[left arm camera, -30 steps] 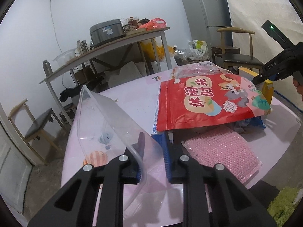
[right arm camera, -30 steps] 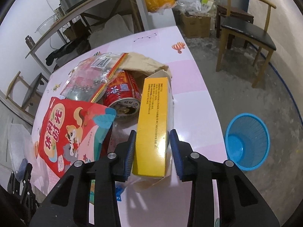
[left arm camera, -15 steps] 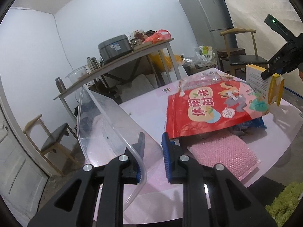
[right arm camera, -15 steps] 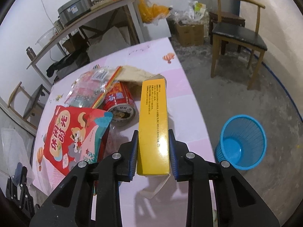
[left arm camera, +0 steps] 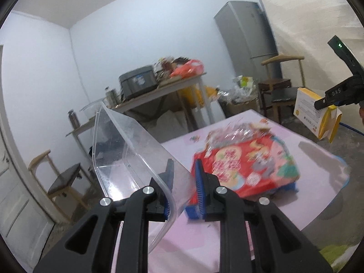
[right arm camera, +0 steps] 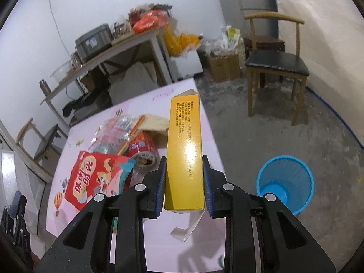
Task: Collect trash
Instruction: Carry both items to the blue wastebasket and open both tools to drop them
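My right gripper [right arm camera: 183, 183] is shut on a yellow carton [right arm camera: 184, 145], lifted off the pink table [right arm camera: 159, 234] with its bottom flap hanging open. The same carton [left arm camera: 315, 112] shows at the far right of the left wrist view, held in the air. My left gripper [left arm camera: 183, 183] is shut on the rim of a clear plastic bin [left arm camera: 127, 152], raised and tilted beside the table. On the table lie a red snack bag [right arm camera: 95, 178], a red can [right arm camera: 142, 153] on its side and a clear wrapper [right arm camera: 113, 132].
A blue waste basket [right arm camera: 285, 183] stands on the floor right of the table. A wooden chair [right arm camera: 276, 66] is beyond it. A long table [left arm camera: 159, 88] with a cooker, a fridge [left arm camera: 246, 36] and another chair [left arm camera: 63, 182] line the walls.
Both grippers rose. The yellow carton left the table top and now hangs in the air; the clear bin lifted too. The right jaws closed in slightly on the carton.
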The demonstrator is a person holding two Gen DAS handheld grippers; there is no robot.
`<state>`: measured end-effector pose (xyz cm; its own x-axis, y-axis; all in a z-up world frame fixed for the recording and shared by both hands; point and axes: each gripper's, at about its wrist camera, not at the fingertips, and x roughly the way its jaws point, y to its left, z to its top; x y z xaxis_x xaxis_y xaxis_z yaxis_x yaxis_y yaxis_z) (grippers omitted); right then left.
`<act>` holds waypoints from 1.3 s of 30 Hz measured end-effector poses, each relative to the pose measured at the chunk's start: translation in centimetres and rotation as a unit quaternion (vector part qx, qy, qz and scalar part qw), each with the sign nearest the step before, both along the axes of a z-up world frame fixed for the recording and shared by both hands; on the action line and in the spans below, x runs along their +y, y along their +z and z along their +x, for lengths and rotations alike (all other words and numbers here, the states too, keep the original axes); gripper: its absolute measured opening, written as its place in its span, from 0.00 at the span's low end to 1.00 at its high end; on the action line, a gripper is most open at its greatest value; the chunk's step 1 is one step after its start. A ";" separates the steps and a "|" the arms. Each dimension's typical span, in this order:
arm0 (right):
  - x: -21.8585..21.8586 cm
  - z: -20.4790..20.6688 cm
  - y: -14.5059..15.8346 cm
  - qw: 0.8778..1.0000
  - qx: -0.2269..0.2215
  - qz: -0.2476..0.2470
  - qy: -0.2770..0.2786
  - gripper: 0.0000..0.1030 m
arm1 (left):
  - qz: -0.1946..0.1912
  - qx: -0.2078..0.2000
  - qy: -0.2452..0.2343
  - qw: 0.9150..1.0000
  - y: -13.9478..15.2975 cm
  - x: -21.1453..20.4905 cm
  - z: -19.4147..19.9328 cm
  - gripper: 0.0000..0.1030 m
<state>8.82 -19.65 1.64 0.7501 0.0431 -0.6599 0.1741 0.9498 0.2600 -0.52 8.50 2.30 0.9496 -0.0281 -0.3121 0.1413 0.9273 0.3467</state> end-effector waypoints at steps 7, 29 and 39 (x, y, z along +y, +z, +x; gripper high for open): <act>-5.7 -4.4 1.1 0.997 -0.034 0.005 -0.076 0.26 | 0.001 -0.034 -0.151 0.988 4.1 -7.7 -0.2 0.18; -27.0 -4.7 -16.5 0.940 0.061 0.178 -0.284 0.30 | 0.046 0.367 -0.404 0.836 -5.3 -47.0 14.0 0.22; -29.8 -4.2 -25.1 0.918 0.108 0.223 -0.310 0.55 | 0.078 0.338 -0.341 0.874 -8.8 -48.4 15.5 0.76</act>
